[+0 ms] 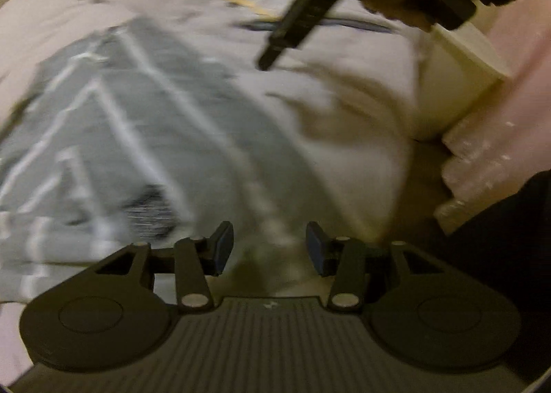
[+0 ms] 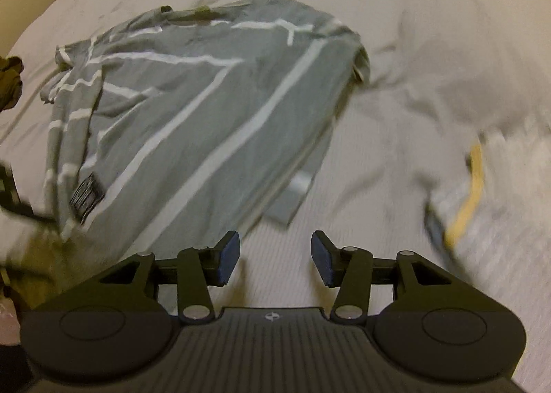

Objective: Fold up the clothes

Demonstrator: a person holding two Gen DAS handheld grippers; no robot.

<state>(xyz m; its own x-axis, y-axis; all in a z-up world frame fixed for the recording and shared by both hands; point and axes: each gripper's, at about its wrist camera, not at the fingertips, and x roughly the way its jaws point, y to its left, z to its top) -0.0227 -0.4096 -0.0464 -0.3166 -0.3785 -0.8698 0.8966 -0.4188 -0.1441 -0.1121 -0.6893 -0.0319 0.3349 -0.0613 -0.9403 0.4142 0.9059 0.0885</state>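
A grey garment with white stripes [image 2: 193, 100] lies partly folded on a pale bed sheet [image 2: 396, 90]; a dark label [image 2: 86, 198] shows near its left edge. The same grey garment [image 1: 137, 138] fills the left of the blurred left wrist view. My right gripper [image 2: 274, 257] is open above bare sheet just past the garment's near corner, nothing between its fingers. My left gripper [image 1: 269, 247] is open too, over the garment's edge, holding nothing. The other hand-held gripper [image 1: 299, 18], with a hand on it, crosses the top right of the left wrist view.
A white garment with a yellow and dark band [image 2: 465, 200] lies on the sheet at the right. A dark olive cloth [image 2: 8, 83] sits at the far left edge. Pink bubble wrap [image 1: 489, 159] and a pale box [image 1: 461, 76] stand beside the bed.
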